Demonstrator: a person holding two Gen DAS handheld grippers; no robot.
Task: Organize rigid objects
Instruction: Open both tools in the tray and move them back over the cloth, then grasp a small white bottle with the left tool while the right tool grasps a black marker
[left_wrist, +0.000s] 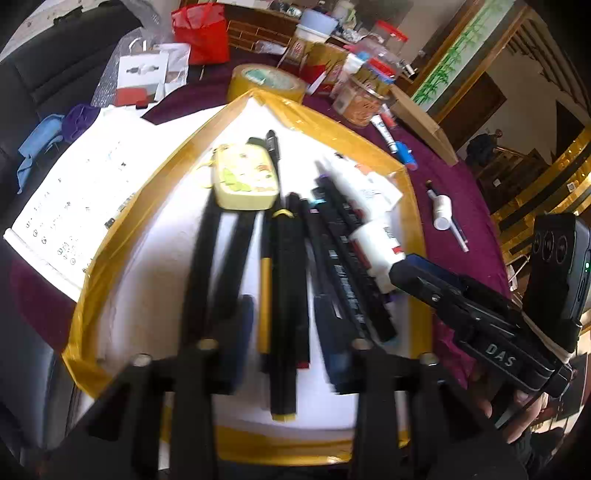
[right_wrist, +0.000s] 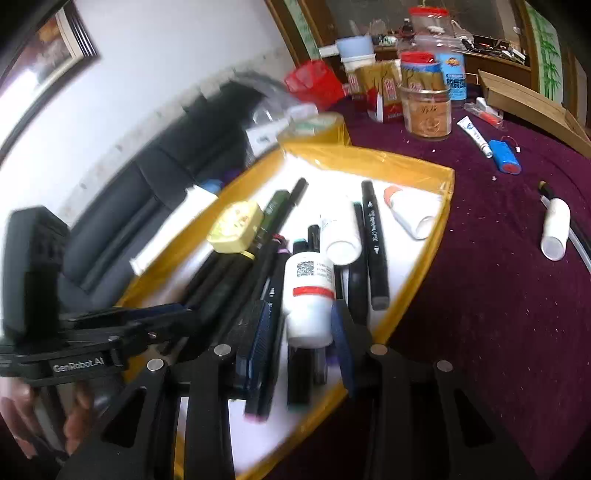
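Judging from how things lie, the likeliest failure is a knock-on spill: the white bottle (right_wrist: 309, 301) rests on top of a heap of black markers (left_wrist: 284, 295) inside the yellow-edged tray (left_wrist: 122, 236), and the right tool (right_wrist: 299, 328) is seen with its blue pads to either side of that bottle, close against it, though whether they press on it cannot be told through the blur. If the bottle is squeezed off-centre it could roll off the round pens, or the pens beneath could be dragged out of line and scattered over the tray's white floor. The left tool (left_wrist: 284, 343) hangs released over the markers, its jaws apart with several pens lying below the gap and none gripped; a careless descent could pin two pens at once. A yellow cartoon case (left_wrist: 245, 177) sits on the far ends of the pens and might be pushed off. Much is smeared by motion in both views, so pen caps and labels are unreadable. A second small bottle (right_wrist: 554, 229) lies well apart on the purple bench (right_wrist: 480, 295), outside the tray. The fingertips of both tools are partly masked by the clutter.
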